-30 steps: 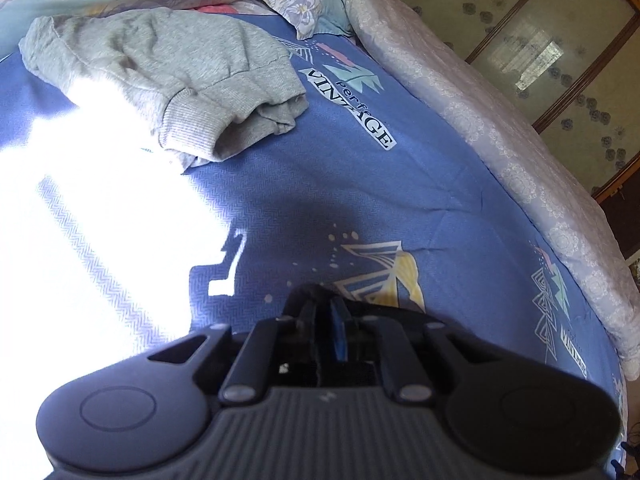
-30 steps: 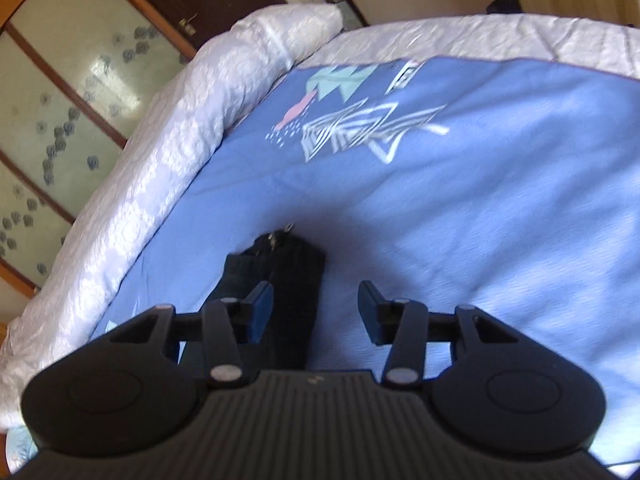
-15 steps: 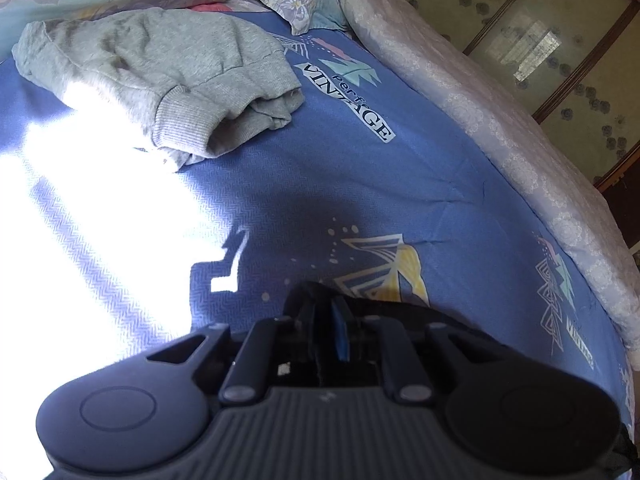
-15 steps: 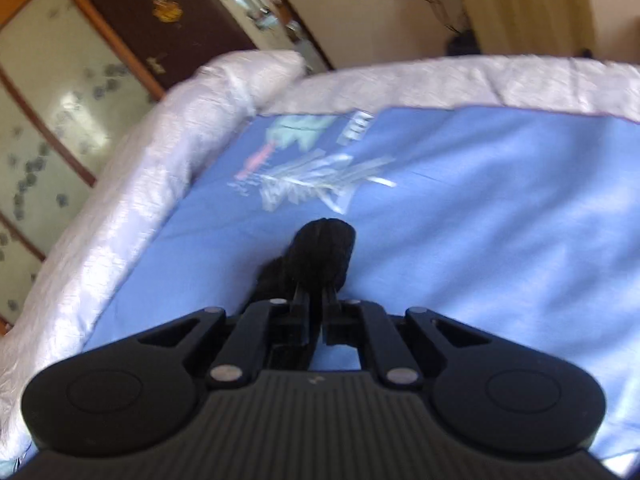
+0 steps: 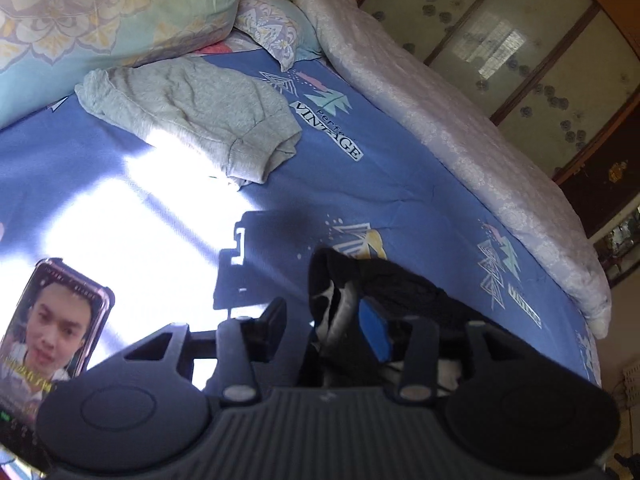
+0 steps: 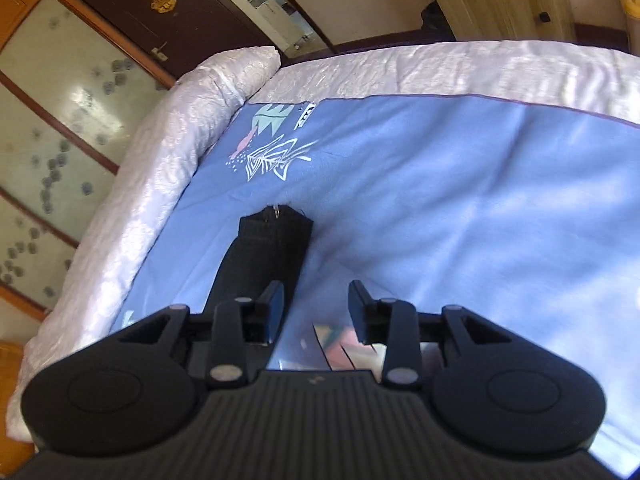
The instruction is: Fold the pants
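left gripper (image 5: pixel 320 324) fingers apart, pants (image 5: pixel 384 284) bunched between, lower part hidden | right gripper (image 6: pixel 316 308) apart, pants (image 6: pixel 268 248) ahead on bed (image 6: pixel 460 184) | phone (image 5: pixel 52 332) cut off

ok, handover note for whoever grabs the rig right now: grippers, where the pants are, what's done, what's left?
Left gripper: fingers apart, black pants bunched between them, not clamped.
Right gripper: open, empty, above the blue bedsheet.
Pants: a narrow black strip lies flat ahead of the right gripper's left finger; the rest is heaped at the left gripper.
Done: one end laid flat.
Left: flatten the heap, then fold; no finished fold visible.
Nearby: grey sweatshirt, phone.
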{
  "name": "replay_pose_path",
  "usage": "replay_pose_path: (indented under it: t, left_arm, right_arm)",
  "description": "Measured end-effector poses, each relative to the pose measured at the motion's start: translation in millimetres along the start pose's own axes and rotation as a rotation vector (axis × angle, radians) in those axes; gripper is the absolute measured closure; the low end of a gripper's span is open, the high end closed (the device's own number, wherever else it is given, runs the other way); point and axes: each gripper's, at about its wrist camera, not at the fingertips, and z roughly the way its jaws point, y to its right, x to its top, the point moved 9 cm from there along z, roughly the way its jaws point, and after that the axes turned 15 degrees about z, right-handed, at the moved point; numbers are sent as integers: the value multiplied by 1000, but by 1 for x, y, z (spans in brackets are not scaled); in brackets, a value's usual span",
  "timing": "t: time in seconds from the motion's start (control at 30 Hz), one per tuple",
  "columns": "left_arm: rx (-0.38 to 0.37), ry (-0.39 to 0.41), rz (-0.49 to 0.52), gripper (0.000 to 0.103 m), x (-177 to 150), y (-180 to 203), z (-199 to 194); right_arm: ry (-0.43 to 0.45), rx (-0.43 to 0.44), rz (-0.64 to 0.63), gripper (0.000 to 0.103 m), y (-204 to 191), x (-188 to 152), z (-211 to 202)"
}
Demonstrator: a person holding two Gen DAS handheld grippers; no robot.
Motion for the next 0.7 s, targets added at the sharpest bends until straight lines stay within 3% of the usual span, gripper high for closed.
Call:
replay_pose_path:
  t: [0.3, 0.5, 0.57, 0.7]
  left_arm:
    - [-125, -67, 100, 45, -97, 36, -65]
    - [-225, -151, -44, 42, -142, 41, -50]
    - [-238, -159, -91, 29, -150, 42, -42]
    - [-248, -166, -131, 26, -152, 43, -25]
  right_arm:
    - [-57, -14, 3, 60, 94, -43, -101]
    - [-83, 37, 95, 60, 135, -70, -126]
    - [-92, 55, 148, 60, 142, -74, -126]
    - [-113, 96, 220, 60, 145, -76, -116]
